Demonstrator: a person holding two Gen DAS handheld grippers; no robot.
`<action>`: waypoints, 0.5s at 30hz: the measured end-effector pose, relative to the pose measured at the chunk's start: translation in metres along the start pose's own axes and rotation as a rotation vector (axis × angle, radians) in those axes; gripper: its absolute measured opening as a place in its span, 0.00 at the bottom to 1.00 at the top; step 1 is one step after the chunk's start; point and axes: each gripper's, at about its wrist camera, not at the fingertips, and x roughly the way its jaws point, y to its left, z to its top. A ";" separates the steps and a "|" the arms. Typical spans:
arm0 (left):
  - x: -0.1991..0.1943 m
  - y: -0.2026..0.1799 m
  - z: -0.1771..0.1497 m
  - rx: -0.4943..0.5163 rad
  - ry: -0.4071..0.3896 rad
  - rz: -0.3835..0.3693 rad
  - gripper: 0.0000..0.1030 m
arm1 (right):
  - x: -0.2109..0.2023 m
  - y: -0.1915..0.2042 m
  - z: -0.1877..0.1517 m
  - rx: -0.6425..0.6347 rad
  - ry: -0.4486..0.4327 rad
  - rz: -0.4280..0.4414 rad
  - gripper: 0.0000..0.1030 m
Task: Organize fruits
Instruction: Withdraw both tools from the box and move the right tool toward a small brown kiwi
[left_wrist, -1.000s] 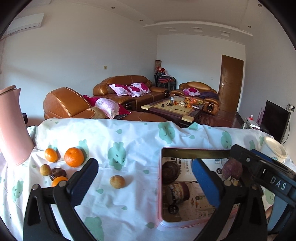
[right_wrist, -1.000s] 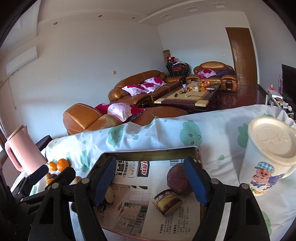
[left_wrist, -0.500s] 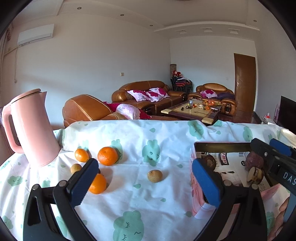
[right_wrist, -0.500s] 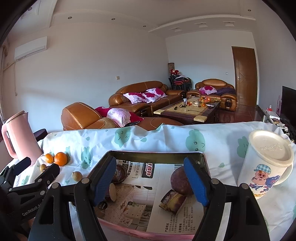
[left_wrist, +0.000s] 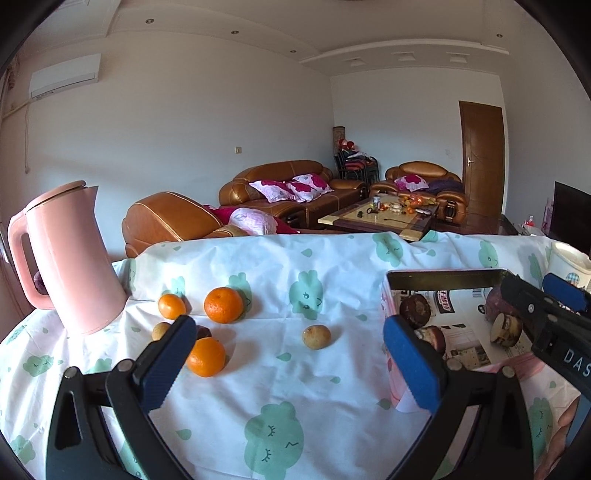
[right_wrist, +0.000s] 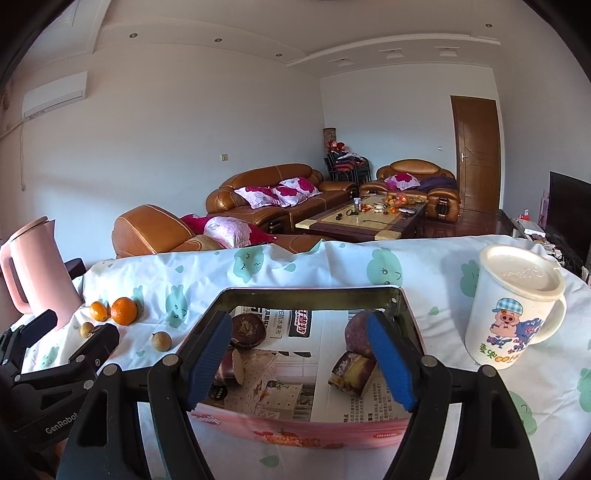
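"GenRobot" is printed on the left gripper (left_wrist: 288, 358), "DAS" on the right gripper (right_wrist: 299, 354); the newspaper print lining the tin (right_wrist: 310, 291) is perhaps Chinese. Both grippers tilt slightly downward, jaws wide and empty. Oranges (left_wrist: 223, 304) lie on the tablecloth (left_wrist: 332, 266) beside the pink kettle (left_wrist: 74, 258).

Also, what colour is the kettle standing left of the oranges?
Pink: the kettle is plain pale pink all over, seen best in the left wrist view.

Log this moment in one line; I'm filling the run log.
left gripper: open, empty | right gripper: open, over tin | oranges: on cloth
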 end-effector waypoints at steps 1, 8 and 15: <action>0.000 0.001 -0.001 0.003 0.004 -0.008 1.00 | -0.002 0.002 -0.001 -0.001 -0.003 -0.003 0.74; 0.001 0.015 -0.004 0.041 0.032 -0.039 1.00 | -0.012 0.013 -0.009 0.014 0.008 -0.010 0.74; 0.010 0.050 -0.006 0.041 0.048 -0.016 1.00 | -0.013 0.036 -0.015 0.023 0.032 0.007 0.74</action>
